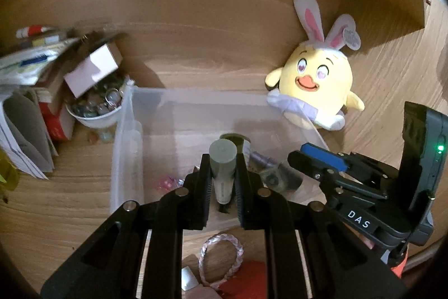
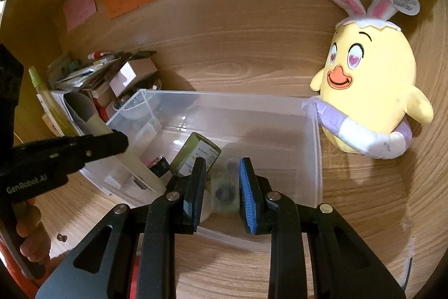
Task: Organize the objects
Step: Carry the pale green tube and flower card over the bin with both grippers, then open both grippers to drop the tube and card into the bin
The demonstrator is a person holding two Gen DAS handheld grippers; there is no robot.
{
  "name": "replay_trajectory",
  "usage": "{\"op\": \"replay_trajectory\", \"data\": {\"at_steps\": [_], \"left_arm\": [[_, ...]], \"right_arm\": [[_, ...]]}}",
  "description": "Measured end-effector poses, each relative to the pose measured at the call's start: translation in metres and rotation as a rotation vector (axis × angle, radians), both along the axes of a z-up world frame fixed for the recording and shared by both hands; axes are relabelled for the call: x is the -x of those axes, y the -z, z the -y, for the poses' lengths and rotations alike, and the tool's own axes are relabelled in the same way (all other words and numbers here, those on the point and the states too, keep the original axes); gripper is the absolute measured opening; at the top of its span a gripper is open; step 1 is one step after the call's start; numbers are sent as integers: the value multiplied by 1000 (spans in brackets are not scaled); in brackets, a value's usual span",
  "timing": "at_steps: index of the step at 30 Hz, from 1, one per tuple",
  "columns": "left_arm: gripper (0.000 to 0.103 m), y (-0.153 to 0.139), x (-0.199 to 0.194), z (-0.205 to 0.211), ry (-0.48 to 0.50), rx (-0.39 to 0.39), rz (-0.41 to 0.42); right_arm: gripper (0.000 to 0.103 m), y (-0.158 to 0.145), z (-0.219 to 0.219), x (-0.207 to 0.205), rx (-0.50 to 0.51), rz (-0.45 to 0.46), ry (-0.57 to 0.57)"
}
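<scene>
A clear bin (image 2: 316, 159) is sitting mid-desk, a jar (image 2: 196, 156) lying in it. A plush chick (image 2: 372, 91) is leaning at its far right, a bowl (image 1: 95, 114) and papers (image 1: 25, 69) left.

Both wrist cams sat close above the clear bin (image 1: 127, 136), looking down and forward over the desk (image 1: 70, 201), both caught the plush chick (image 2: 372, 91), right cam nearer it.
</scene>
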State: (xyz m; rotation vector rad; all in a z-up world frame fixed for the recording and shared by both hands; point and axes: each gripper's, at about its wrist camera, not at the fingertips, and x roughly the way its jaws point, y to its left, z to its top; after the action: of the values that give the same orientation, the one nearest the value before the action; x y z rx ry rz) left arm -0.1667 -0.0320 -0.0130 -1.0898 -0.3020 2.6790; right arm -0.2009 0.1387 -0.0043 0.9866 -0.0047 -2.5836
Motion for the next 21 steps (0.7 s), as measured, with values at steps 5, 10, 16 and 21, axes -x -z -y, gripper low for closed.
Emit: {"op": "replay_trajectory", "data": {"at_steps": [5,10,16,21], "left_arm": [[15,8,5,1,0,-10,33],[15,12,7,4,-43,29,39],[33,11,4,8,-77,50,26],[41,5,-2,6,-85,79,-4]], "right_arm": [[23,4,2,2,-13,11,1],[23,7,5,2,-25,17,-6],[23,11,11,1,-56,22,-15],[27,8,11,-1,-67,14,-13]]}}
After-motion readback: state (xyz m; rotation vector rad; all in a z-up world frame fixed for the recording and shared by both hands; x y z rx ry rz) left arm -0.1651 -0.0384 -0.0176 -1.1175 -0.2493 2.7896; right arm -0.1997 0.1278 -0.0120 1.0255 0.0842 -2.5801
